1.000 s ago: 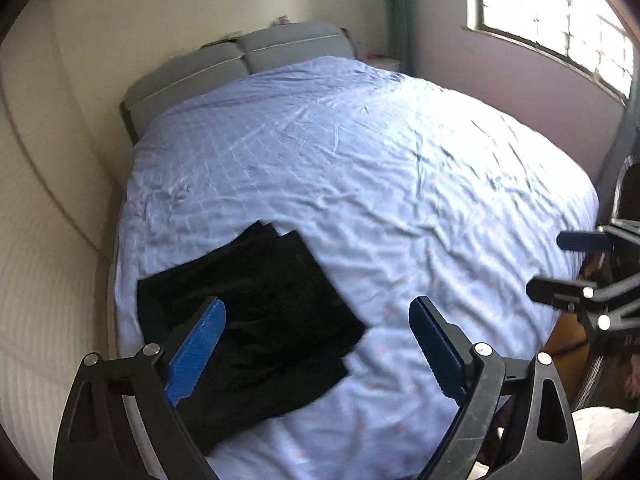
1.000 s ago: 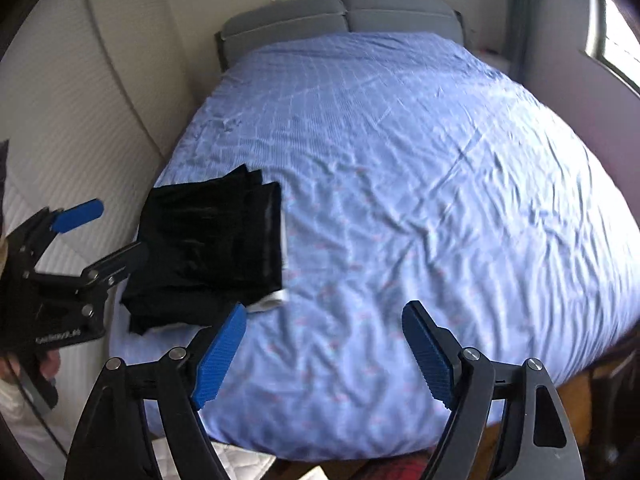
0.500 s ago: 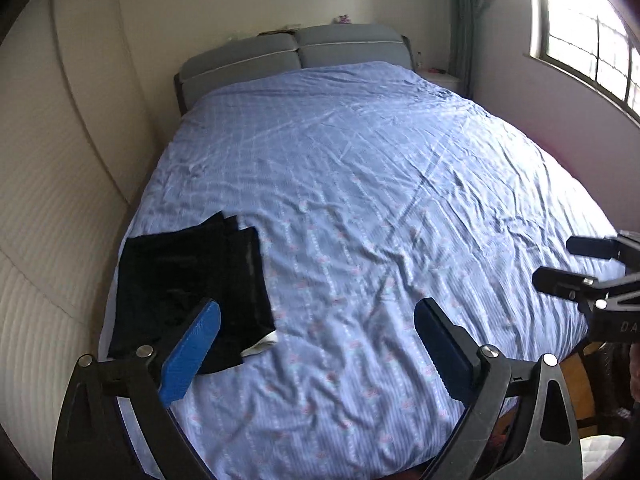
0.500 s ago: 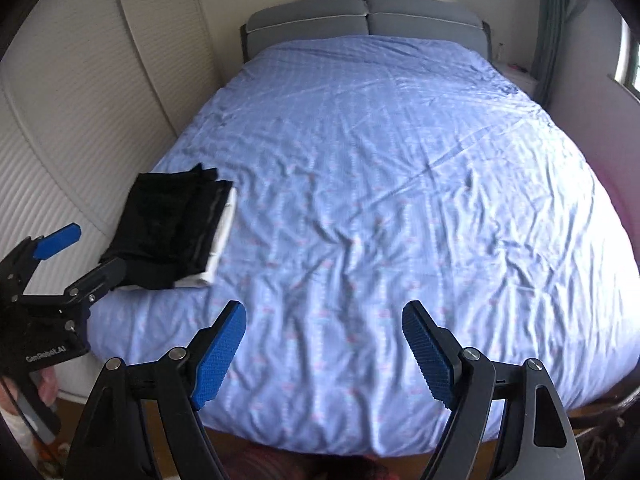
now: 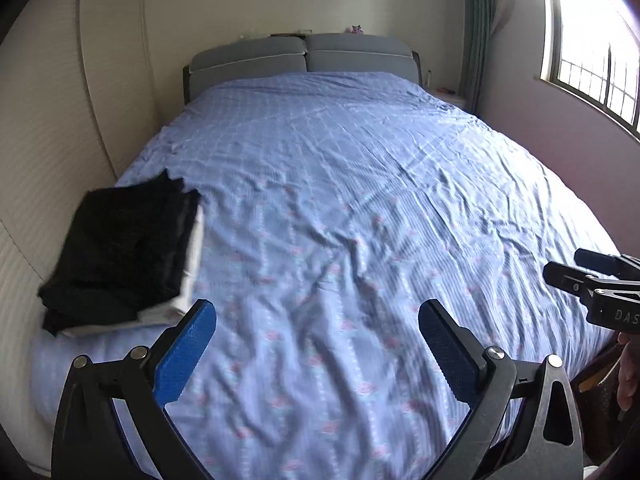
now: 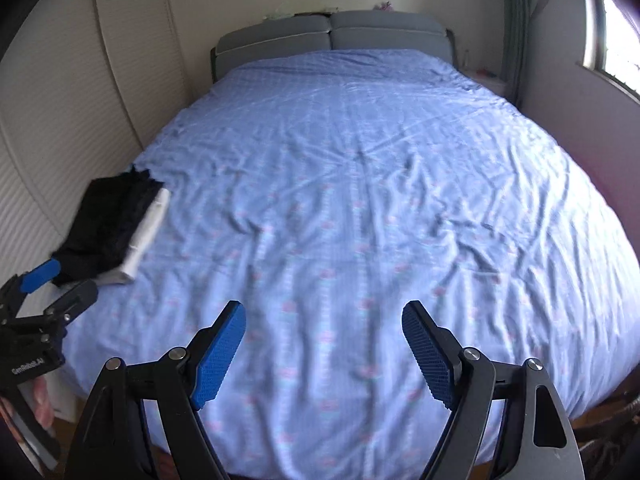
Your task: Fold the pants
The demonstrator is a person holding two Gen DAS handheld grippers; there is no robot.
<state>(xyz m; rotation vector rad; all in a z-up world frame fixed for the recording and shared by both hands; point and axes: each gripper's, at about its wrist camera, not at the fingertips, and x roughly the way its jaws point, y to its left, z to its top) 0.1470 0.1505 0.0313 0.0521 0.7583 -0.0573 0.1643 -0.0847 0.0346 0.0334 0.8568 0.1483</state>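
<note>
Left wrist view: our wide-open, empty left gripper (image 5: 316, 344) hangs nearer the folded black pants (image 5: 120, 248), lying forward-left, long axis running away; right gripper (image 6: 324, 350) likewise open.

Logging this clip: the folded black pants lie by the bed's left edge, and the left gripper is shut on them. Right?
Not quite. In the left wrist view the left gripper is open and holds nothing. The folded black pants do lie by the bed's left edge.
</note>
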